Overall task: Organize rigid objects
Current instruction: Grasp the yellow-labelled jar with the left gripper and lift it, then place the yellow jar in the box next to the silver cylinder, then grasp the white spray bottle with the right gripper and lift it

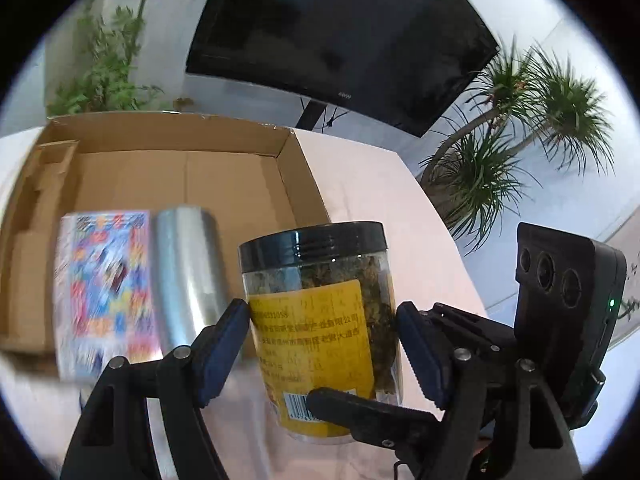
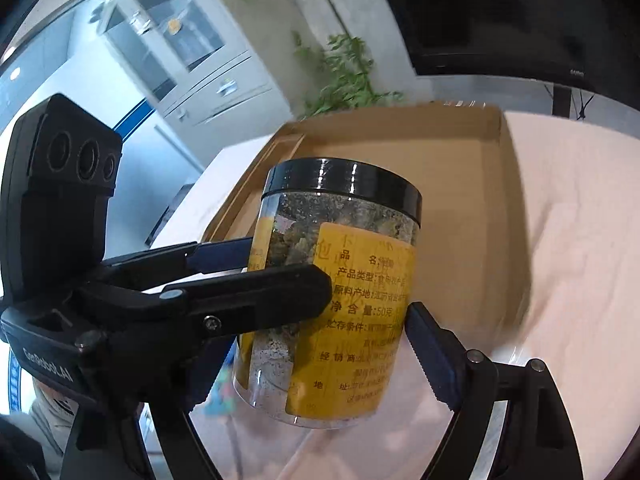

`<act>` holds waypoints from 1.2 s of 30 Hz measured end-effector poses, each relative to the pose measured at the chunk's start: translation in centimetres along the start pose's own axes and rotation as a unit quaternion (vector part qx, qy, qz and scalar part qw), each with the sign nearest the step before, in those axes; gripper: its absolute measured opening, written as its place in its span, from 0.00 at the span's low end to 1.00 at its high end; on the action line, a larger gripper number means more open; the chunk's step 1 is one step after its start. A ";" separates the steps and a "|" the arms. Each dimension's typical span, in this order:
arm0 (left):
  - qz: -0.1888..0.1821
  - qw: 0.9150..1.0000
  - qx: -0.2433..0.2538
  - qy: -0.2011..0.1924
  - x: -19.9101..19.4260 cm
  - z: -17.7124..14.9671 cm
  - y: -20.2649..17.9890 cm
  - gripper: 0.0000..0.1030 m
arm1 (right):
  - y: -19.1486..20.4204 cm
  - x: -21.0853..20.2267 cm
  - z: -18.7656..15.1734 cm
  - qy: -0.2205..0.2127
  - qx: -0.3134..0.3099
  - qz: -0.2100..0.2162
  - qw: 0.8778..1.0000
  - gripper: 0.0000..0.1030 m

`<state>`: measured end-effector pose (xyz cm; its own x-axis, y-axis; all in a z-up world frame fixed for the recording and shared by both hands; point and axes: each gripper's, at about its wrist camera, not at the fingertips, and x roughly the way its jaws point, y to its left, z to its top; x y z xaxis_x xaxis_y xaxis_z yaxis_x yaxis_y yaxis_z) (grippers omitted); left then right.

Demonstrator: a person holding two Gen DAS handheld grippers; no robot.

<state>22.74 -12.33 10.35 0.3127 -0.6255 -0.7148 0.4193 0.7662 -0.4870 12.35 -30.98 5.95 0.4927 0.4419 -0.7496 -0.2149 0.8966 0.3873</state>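
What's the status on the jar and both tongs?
Both tongs, left and right, clamped on the jar, lifted upright. Cardboard box behind holds a metal cup and colourful box. Path clear.

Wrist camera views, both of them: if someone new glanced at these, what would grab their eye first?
First, the clear jar with a black lid and yellow label, held up between both grippers: the left gripper clamps its sides while the right gripper grips it from the other direction. Behind it lies an open cardboard box on the pale table, holding a colourful packet and a shiny metal cup.
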 end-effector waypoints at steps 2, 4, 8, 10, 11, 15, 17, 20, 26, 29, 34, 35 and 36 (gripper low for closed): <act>-0.003 0.999 -0.018 0.026 2.6 1.7 1.3 0.71 | -1.9 1.6 2.4 0.018 0.003 -0.016 1.000 0.81; 0.006 0.998 -0.031 0.051 4.9 2.1 2.0 0.71 | -3.4 3.1 3.1 0.037 0.012 -0.020 0.999 0.80; 0.021 0.995 -0.043 0.088 8.1 1.1 3.3 0.59 | -6.2 6.1 2.0 0.073 0.044 -0.037 0.996 0.80; 0.026 0.994 -0.041 0.103 8.5 0.8 3.4 0.56 | -6.7 7.2 1.5 0.080 0.064 -0.061 0.993 0.81; 0.030 0.994 -0.037 0.103 8.3 0.5 3.3 0.56 | -7.3 7.5 1.4 0.085 0.080 -0.069 0.991 0.82; 0.047 0.996 -0.025 0.073 5.3 -0.5 3.0 0.56 | -7.8 7.4 0.7 0.086 0.101 -0.052 0.990 0.93; 0.049 0.997 -0.011 0.051 3.0 -1.5 2.8 0.58 | -7.2 4.8 -0.7 0.068 0.096 -0.006 0.993 0.92; 0.057 0.998 0.022 0.024 0.2 -4.4 2.1 0.59 | -7.1 -1.7 -4.2 0.001 0.066 -0.022 0.998 0.97; 0.062 0.993 0.100 0.032 -0.4 -10.8 -0.2 0.59 | -11.5 -4.6 -12.5 0.018 0.105 -0.149 0.983 0.93; 0.041 0.990 0.120 0.053 0.9 -13.3 -1.2 0.59 | -11.3 -2.0 -15.2 0.060 0.106 -0.163 0.979 0.68; 0.038 0.986 0.148 0.059 1.6 -14.5 -2.2 0.59 | -6.5 -0.7 -17.9 0.067 0.021 -0.188 0.980 0.42; 0.036 0.985 0.162 0.057 1.4 -14.7 -2.3 0.59 | -5.1 -0.7 -18.6 0.076 -0.010 -0.161 0.984 0.42; 0.033 0.982 0.174 0.058 1.4 -14.9 -2.5 0.59 | -3.6 -0.9 -19.3 0.083 -0.027 -0.145 0.986 0.42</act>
<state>9.39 -12.93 3.11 0.2580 -0.5400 -0.8011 0.6743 0.6945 -0.2510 -3.61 -34.05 -5.11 0.3962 0.1619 -0.9038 -0.1317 0.9842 0.1186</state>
